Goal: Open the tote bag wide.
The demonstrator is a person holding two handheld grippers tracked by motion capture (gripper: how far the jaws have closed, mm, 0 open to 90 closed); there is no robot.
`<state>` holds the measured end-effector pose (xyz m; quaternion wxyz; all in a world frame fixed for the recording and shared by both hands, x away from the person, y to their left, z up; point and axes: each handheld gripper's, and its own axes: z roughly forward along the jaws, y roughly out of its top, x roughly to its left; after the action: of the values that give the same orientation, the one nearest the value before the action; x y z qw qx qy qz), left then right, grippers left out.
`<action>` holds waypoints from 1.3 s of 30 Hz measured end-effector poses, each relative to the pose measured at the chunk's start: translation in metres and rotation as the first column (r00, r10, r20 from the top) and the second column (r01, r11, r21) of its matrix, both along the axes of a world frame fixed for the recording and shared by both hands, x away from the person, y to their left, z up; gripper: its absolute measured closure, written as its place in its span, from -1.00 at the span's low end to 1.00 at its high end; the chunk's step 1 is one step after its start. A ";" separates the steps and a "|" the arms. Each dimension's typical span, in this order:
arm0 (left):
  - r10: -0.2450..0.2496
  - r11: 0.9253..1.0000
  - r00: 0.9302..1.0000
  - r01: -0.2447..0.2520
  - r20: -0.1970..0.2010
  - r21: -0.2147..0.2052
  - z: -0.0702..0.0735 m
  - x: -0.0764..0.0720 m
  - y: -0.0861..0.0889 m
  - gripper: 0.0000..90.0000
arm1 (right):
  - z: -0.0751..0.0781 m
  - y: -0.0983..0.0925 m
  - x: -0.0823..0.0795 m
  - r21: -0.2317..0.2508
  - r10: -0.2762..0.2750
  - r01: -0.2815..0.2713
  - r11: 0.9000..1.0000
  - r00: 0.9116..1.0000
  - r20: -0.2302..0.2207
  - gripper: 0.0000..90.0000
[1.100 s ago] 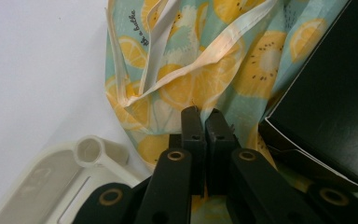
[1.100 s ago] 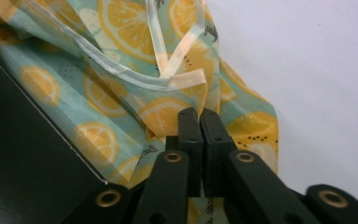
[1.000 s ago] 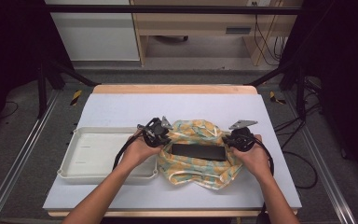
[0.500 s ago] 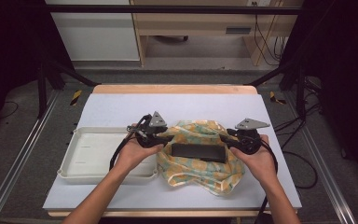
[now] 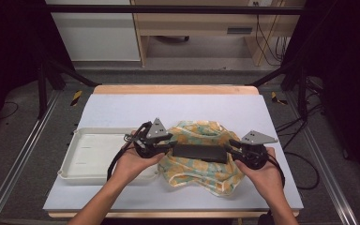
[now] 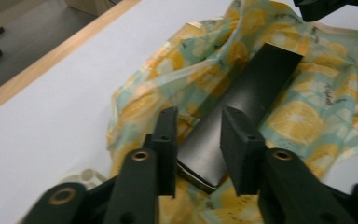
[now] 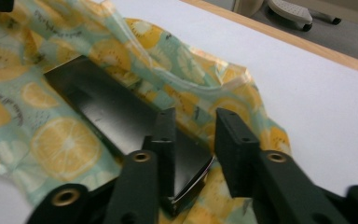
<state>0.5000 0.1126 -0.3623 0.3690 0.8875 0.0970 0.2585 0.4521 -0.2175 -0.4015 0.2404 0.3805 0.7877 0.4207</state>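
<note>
Flat black case point(image 5: 199, 152), lying centred on lemon-print cloth point(image 5: 201, 173) for wrapping; left hand-held gripper point(image 6: 196, 140) and right hand-held gripper point(image 7: 192, 140) straddle its ends, jaws parted, gripping nothing.

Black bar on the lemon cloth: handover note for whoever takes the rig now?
Left gripper: open, fingers either side of the near end of the black bar, not clamped.
Right gripper: open, fingers at the bar's other end.
The bar lies flat on the crumpled lemon-print cloth, mid-table. White tray to the left, empty.
Done: bar placed on cloth.
Left: probably wrapping the cloth over the bar; nothing folded yet.
</note>
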 end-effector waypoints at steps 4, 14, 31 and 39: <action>-0.009 1.000 1.000 0.010 -0.025 0.019 -0.013 0.000 -0.005 0.76 | -0.009 0.003 -0.009 0.006 0.016 -0.016 1.000 1.000 -0.008 0.84; -0.002 1.000 0.999 0.001 -0.034 -0.010 -0.041 -0.019 -0.018 0.91 | -0.027 0.016 -0.019 -0.009 0.070 -0.070 0.998 0.997 -0.023 0.93; -0.025 0.994 0.997 0.032 -0.073 0.102 -0.076 -0.030 -0.026 1.00 | -0.047 0.051 -0.022 -0.075 0.175 -0.181 0.981 0.982 -0.076 0.94; -0.032 0.991 0.995 0.044 -0.097 0.125 -0.087 -0.031 -0.028 1.00 | -0.063 0.058 -0.021 -0.141 0.191 -0.210 0.967 0.972 -0.139 0.94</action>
<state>0.4685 0.0844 -0.4496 0.3118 0.9220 0.0809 0.2149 0.4315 -0.1592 -0.4650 0.1759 0.3043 0.8659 0.3559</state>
